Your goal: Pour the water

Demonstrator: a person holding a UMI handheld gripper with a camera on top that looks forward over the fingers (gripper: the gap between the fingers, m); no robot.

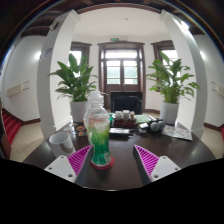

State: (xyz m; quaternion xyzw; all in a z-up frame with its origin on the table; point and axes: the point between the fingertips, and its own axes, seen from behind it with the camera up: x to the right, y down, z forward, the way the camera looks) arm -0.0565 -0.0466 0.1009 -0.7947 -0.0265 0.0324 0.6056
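Claw [103, 163] gapes wide, empty, behind one bottle [98, 130] and two plants [76, 78].

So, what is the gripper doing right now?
Gripper: open; the bottle stands on the table between its fingers, not clamped.

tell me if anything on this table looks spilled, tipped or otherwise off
Nothing stands out. The glass bottle with green liquid stands upright on the dark table, just ahead of the open gripper. The tea set behind it looks orderly, with no spill visible.
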